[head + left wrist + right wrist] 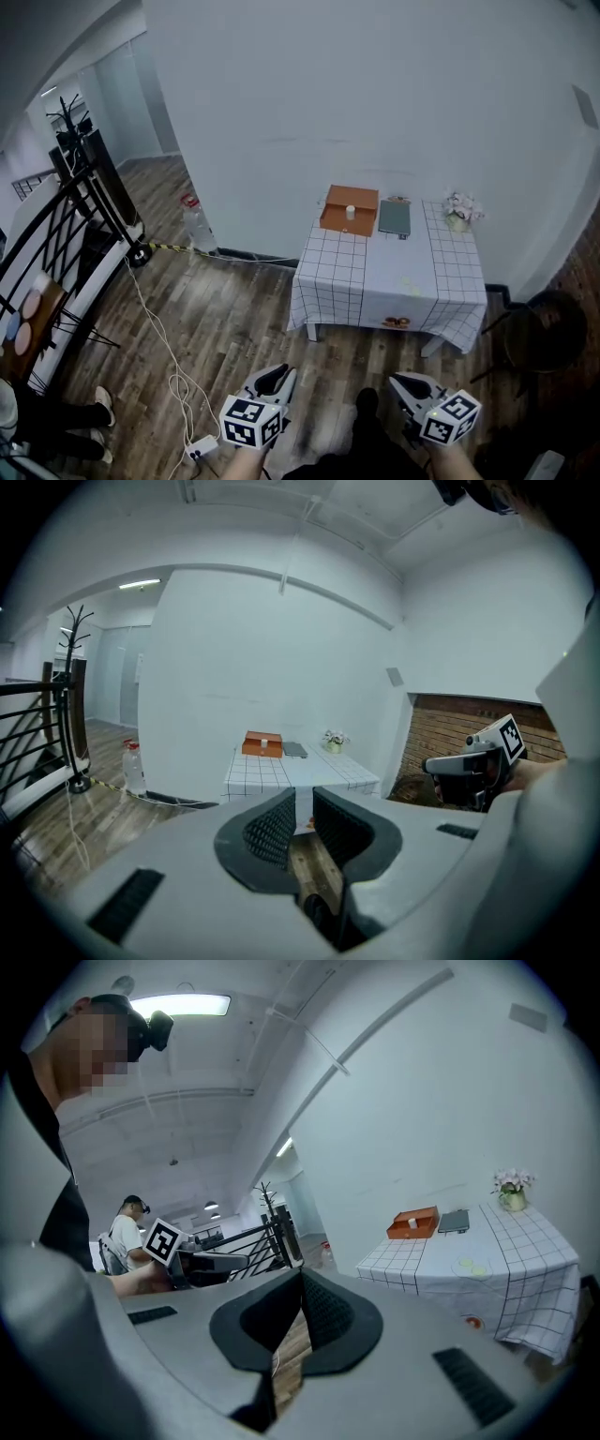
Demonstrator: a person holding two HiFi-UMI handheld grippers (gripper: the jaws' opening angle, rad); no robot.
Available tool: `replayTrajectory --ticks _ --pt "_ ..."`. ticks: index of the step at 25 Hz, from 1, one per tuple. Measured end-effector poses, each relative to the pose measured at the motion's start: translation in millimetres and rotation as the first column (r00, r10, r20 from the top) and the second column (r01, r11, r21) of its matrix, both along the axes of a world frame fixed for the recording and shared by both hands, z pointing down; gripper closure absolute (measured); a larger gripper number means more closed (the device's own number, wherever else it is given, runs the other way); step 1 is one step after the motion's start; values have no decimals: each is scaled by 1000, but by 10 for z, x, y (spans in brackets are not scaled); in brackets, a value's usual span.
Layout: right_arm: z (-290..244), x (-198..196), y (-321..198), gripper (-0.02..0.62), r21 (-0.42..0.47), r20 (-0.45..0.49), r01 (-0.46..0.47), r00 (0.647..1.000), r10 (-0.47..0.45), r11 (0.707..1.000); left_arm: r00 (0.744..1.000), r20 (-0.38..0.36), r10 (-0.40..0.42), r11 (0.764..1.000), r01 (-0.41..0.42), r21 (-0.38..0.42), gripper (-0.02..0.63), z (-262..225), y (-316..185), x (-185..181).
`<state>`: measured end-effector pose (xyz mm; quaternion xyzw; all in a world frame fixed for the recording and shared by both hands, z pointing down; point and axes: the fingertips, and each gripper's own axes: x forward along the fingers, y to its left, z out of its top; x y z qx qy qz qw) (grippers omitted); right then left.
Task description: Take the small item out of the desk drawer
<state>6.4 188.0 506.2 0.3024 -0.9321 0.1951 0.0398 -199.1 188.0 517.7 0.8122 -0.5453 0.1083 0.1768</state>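
- The person is standing well back from the surface (394,281), which is covered by a checked cloth; judging by this, the task is only at the approach step and nothing is being handled yet.
- The left tongs (302,808) are hanging low, well short of the surface, clenched on nothing, with only floorboards showing past the pads.
- The right tongs (298,1297) are being held level with them, likewise clenched and empty.
- An orange box (333,220), open on top and probably the drawer meant by the task, is sitting at the far left of the surface, and the small white item (350,212) is lying inside it.
- A dark flat slab (395,217) is lying just beside the box, and a small bunch of flowers (461,208) is standing at the far right corner of the surface.
- The next move is likely calling for a walk up to the surface, then one pair of tongs being released above the box and lowered around the item.
- No writing is readable: the cubes on the tongs are showing only square markers, and an orange print (396,322) on the cloth's near hem is too small to read.
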Motion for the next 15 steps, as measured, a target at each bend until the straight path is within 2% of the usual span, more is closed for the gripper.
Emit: replayTrajectory --ticks 4,8,11,15 --pt "79 -102 -475 591 -14 1 59 998 -59 998 999 -9 -44 999 44 -18 541 108 -420 -56" --pt "91 -43 -1166 591 -16 11 93 996 -93 996 997 -7 -80 996 80 -26 540 138 -1028 14" --pt "87 45 -1732 591 -24 15 122 992 -122 992 995 0 -98 994 98 -39 540 115 -1552 160" --pt "41 234 -2475 591 -14 8 156 988 -156 988 996 21 -84 996 84 -38 540 10 -2249 474"
